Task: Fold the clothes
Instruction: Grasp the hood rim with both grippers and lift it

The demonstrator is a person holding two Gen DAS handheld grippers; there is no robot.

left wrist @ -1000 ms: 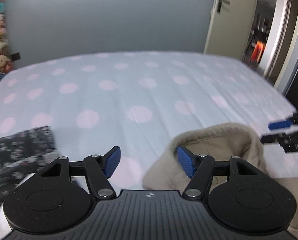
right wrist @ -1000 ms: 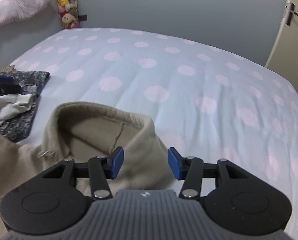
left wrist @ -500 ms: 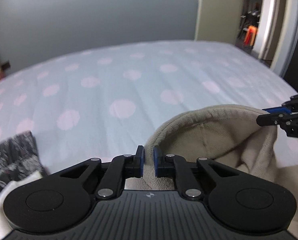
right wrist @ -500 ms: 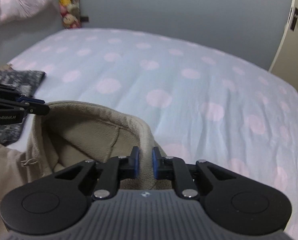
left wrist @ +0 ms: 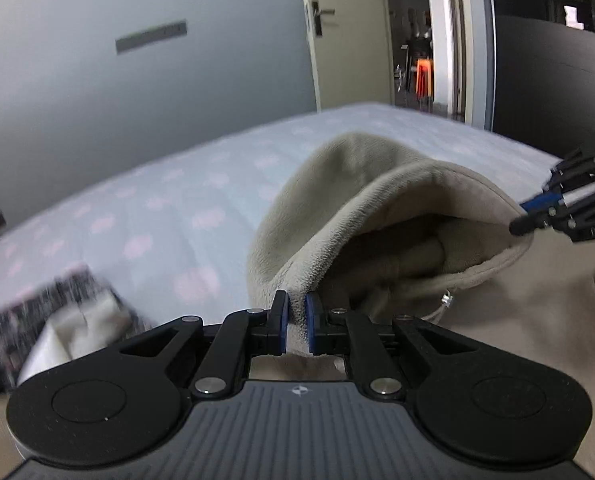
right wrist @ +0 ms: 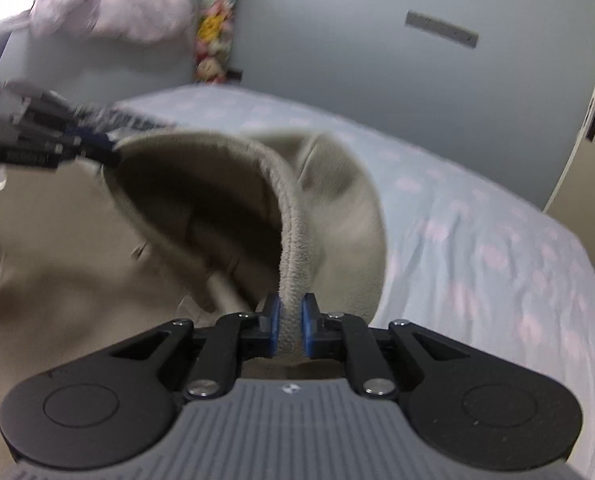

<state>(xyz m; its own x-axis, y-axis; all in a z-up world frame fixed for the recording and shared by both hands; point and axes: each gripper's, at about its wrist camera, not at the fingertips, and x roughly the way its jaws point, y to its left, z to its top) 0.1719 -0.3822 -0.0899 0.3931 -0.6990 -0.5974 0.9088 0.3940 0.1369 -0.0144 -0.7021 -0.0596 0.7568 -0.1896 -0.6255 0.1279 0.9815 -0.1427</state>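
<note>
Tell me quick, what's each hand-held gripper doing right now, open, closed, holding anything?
Left hand-held gripper: closed on the rim of the beige hoodie's hood.
Right hand-held gripper: closed on the hood's rim, opposite side.

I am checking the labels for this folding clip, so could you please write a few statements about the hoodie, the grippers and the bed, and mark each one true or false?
1. The left gripper is clamped on the rim of the beige hoodie's hood. True.
2. The right gripper stands wide open above the bed. False: its pads are shut on the hood rim.
3. The bed sheet is light blue with pale pink dots. True.
4. The hood lies flat on the sheet. False: it is held open between the two grippers.
5. A dark patterned garment lies on the bed to the left of the hoodie in the left wrist view. True.
</note>
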